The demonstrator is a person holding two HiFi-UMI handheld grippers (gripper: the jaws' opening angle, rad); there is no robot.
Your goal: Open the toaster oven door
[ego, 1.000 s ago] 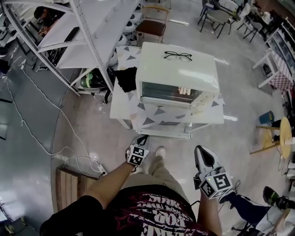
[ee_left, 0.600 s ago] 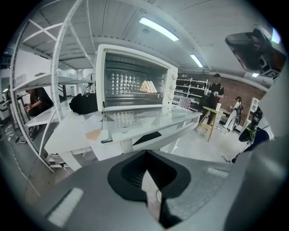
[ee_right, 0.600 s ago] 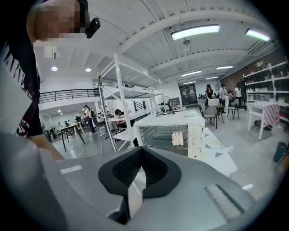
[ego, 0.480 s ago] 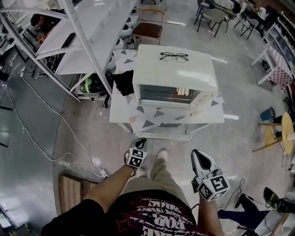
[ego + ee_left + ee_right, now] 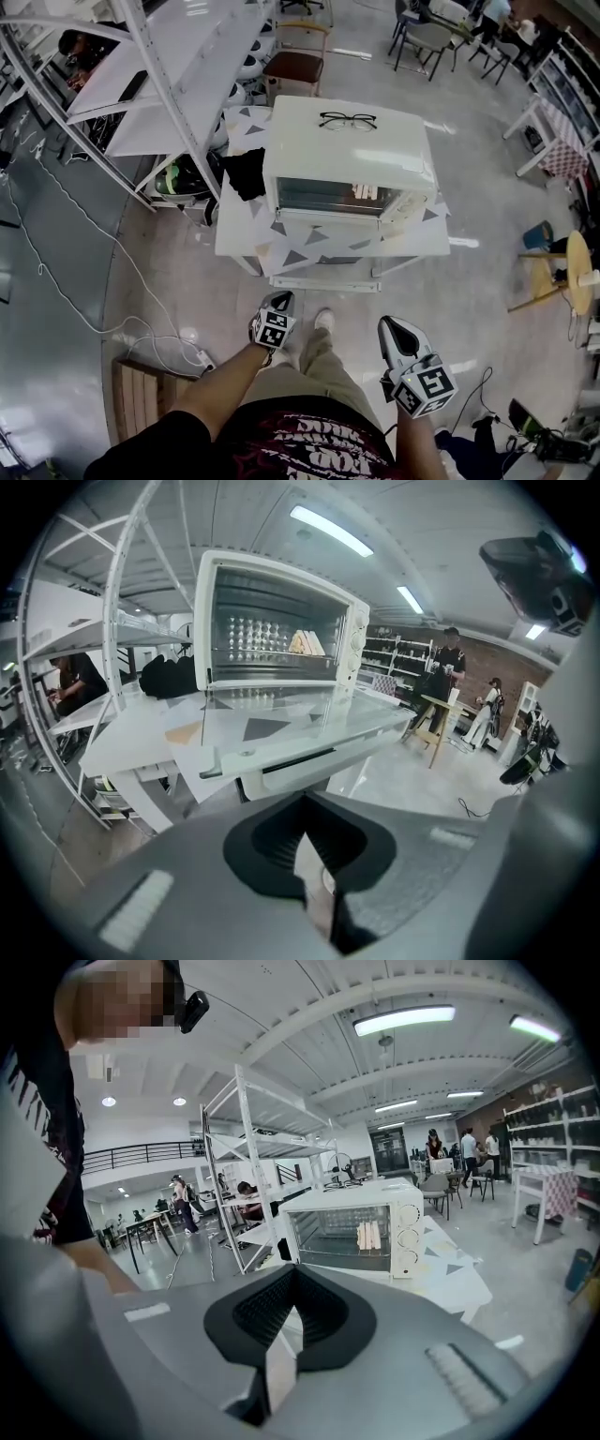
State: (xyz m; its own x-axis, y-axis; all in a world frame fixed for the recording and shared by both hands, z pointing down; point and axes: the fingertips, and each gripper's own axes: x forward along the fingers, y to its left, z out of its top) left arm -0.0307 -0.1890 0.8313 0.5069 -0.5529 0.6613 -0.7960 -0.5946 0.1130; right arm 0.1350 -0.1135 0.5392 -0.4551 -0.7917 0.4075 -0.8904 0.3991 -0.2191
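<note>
Toaster oven (image 5: 349,159) – a white box on a white bench (image 5: 234,230), ahead of both tongs and well apart from them, roughly midway between their two lines of aim. Its glass door (image 5: 272,726) lies lowered flat towards the tongs, and the handle (image 5: 328,281) is the part of it nearest them. A triangle-patterned cover (image 5: 433,214) on the bench shows through the pane. In the cavity, pale upright slices (image 5: 368,1235) stand on the rack, but what they are cannot be made out. The dials (image 5: 406,1232) show only in the right gripper view, since the head view foreshortens that panel. A pair of spectacles (image 5: 348,119) rests on the oven roof.

Left tongs (image 5: 286,300) and right tongs (image 5: 389,325) – each has its jaws closed together with nothing between them, and each touches nothing.

A black cloth (image 5: 246,172) lies on the bench beyond the left tongs, just beside the oven's left wall. A white shelving rack (image 5: 178,84) stands farther out on that side, cut off by the frame edge. The person's torso hides the floor behind the tongs.
</note>
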